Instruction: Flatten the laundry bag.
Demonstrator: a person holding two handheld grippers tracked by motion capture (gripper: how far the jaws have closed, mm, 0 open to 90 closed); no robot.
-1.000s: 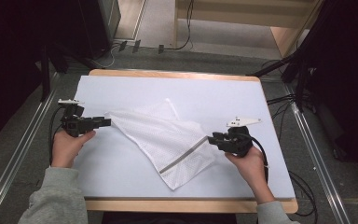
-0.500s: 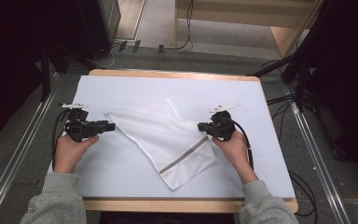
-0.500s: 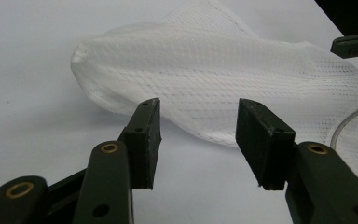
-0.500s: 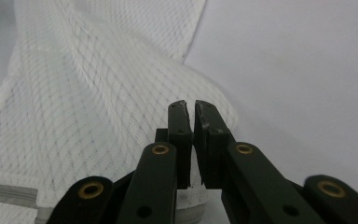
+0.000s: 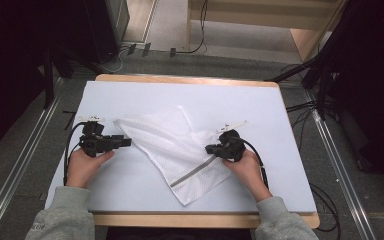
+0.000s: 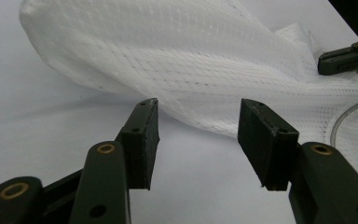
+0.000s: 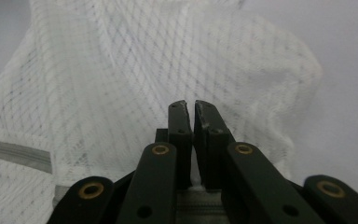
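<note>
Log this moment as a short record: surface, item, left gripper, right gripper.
surface: pale blue table top with a wooden edge
item: white mesh laundry bag, lying flat and askew, grey zip strip near its lower end
left gripper: fingers apart, bag edge just ahead of them, not gripped
right gripper: fingers closed on the bag's mesh at its right edge

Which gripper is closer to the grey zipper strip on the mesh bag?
Right. The right gripper sits on the mesh bag just above the zipper strip, jaws shut on the mesh. The left gripper waits open at the bag's far left edge.
</note>
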